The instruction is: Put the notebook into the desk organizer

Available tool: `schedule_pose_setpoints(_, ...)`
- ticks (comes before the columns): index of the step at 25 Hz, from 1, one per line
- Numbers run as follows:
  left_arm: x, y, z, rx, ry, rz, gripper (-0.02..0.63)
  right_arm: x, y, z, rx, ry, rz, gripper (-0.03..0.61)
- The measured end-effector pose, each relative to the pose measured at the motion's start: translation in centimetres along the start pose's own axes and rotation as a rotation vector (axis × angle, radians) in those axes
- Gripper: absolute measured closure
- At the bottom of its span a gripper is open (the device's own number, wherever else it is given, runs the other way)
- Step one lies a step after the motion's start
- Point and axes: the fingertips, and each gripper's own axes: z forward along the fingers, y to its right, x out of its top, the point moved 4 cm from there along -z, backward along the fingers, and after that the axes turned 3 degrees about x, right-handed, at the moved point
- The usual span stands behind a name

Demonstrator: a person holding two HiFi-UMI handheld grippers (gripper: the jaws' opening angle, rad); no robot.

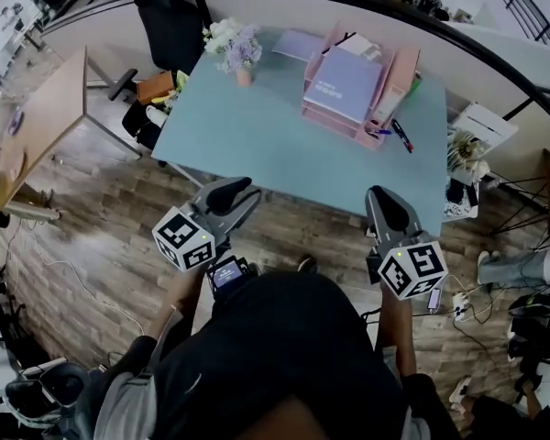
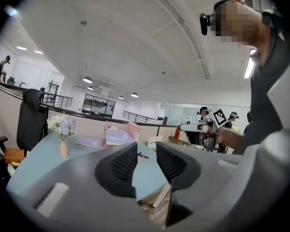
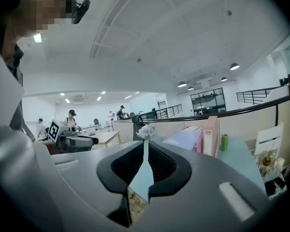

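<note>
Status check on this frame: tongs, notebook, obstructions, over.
Left tongs closed to a slit, right tongs shut, both empty. Notebook leaning in the desk organizer. Both held short of the table; nothing in the way.

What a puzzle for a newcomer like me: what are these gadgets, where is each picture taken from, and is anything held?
A person holds a two-jaw tool in each hand: the left hand-held gripper and the right hand-held gripper. The head view looks down from a camera on the person's head. The other two views each look along one gripper's own jaws. On the blue table are a pink desk organizer with a lavender notebook in it, a vase of flowers and some pens. Both pairs of jaws are closed and hold nothing.
</note>
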Motion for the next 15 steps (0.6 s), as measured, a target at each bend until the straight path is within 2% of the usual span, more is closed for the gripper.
schedule_pose_setpoints(8, 0.3, 0.0, 2.7, 0.069, -0.004, -0.004, 0.463, 0.0, 3.6, 1.7, 0.077, -0.019, 0.010, 0.568)
schedule_pose_setpoints(15, 0.7, -2.3, 4.5, 0.059, -0.030, -0.014, 0.462, 0.1, 5.2, 3.5, 0.058, -0.033, 0.032, 0.566)
